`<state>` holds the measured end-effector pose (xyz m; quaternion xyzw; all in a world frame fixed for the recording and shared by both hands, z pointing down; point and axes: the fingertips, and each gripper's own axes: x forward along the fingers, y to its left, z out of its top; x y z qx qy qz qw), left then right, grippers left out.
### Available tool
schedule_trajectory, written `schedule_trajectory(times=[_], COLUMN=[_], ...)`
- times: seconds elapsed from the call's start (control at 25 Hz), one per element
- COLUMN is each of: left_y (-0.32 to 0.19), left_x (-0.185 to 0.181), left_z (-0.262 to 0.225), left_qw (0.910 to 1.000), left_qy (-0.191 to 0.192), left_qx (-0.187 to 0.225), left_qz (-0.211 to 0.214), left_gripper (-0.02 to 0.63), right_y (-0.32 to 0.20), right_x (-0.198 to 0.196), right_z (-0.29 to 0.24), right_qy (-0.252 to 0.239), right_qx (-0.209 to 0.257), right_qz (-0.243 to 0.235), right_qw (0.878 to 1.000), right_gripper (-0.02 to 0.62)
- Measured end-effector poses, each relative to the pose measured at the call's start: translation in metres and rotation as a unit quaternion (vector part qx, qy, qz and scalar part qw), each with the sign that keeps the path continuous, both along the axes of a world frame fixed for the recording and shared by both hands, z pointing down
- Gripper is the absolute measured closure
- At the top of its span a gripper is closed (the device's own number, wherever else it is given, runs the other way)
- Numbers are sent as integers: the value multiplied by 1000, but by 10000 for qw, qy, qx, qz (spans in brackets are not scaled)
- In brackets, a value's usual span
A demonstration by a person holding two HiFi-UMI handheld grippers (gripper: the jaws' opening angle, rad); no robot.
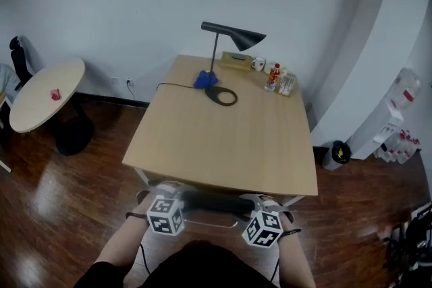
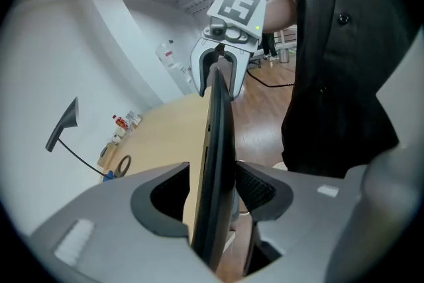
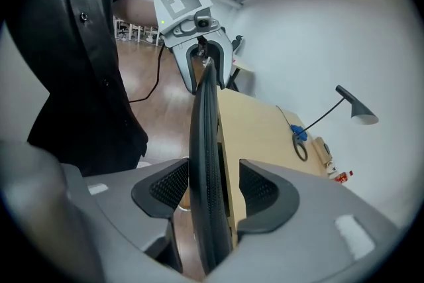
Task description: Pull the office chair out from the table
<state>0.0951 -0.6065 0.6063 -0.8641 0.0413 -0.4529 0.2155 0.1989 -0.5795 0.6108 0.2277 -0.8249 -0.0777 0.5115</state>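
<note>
Fingers (image 2: 268, 192) stand apart as both grippers straddle chair back

Left gripper (image 2: 212, 199) and right gripper (image 3: 211, 192) are lowered over the top edge of the office chair (image 1: 210, 203), one near each end of its dark mesh back. Each pair of fingers is spread wide with the thin back running between them, not clamped on it. The chair sits tucked against the near edge of the wooden tabletop (image 1: 223, 138). At the tabletop's far end stand a black lamp (image 1: 233, 34) and a white mug (image 1: 258, 64). A round table (image 1: 44, 98) stands off to the left on the dark wood floor (image 1: 67, 199)
</note>
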Motion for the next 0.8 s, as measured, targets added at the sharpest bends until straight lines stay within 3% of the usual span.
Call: schedule_trajectory(times=[0.2,0.32,0.48,0.8], left_y=[-1,-6,-9,6], left_x=[6,3,-1,-4], left_z=[14,24,38,44], left_qw=[9999,9990,9940,9920], left_qy=[-94,-433,-967,-1212], left_qx=[-138,122,490,176], left_qz=[-28,-32,129,303], left_gripper=[391,398,480,525], right_y=[-2,-2,-2,13], right_x=[0,4,7,6], right_z=[13,28,42,47], right_qy=[-5,490,920,853], right_qx=[-351,-386,-413,-741], right_qz=[-142,-293,-553,-723], right_qw=[9993,9976,9934,9910], right_gripper=[344,390,467,506])
